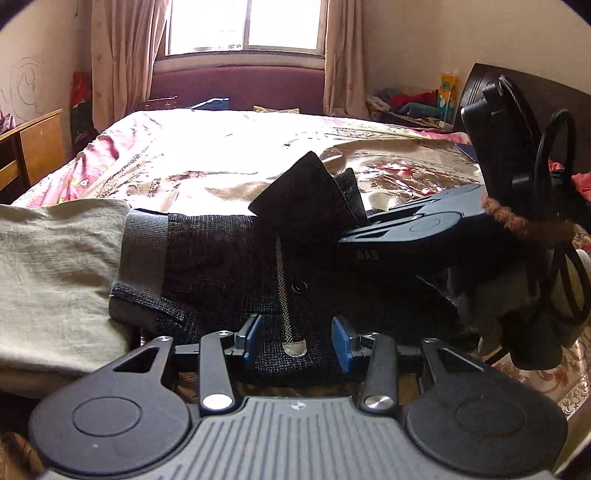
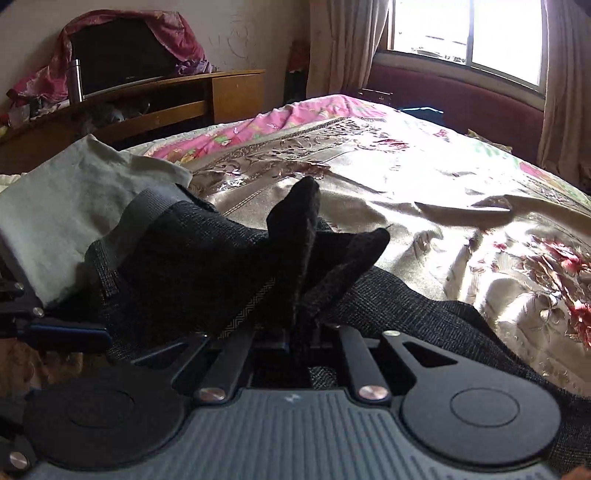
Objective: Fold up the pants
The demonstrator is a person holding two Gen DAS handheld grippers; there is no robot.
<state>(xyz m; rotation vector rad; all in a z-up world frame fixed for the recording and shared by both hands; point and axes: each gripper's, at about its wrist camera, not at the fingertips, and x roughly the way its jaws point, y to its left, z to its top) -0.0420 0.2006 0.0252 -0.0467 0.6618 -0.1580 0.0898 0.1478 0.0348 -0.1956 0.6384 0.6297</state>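
Both wrist views sit low and close over the dark pants (image 1: 221, 258), facing the window (image 2: 469, 33) at twelve o'clock.

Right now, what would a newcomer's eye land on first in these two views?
The dark pants lying across the near edge of the bed, a flap of them pinched up by the right tool. The left tool sits open around the fly edge, and a pale green cloth lies beside the waistband.
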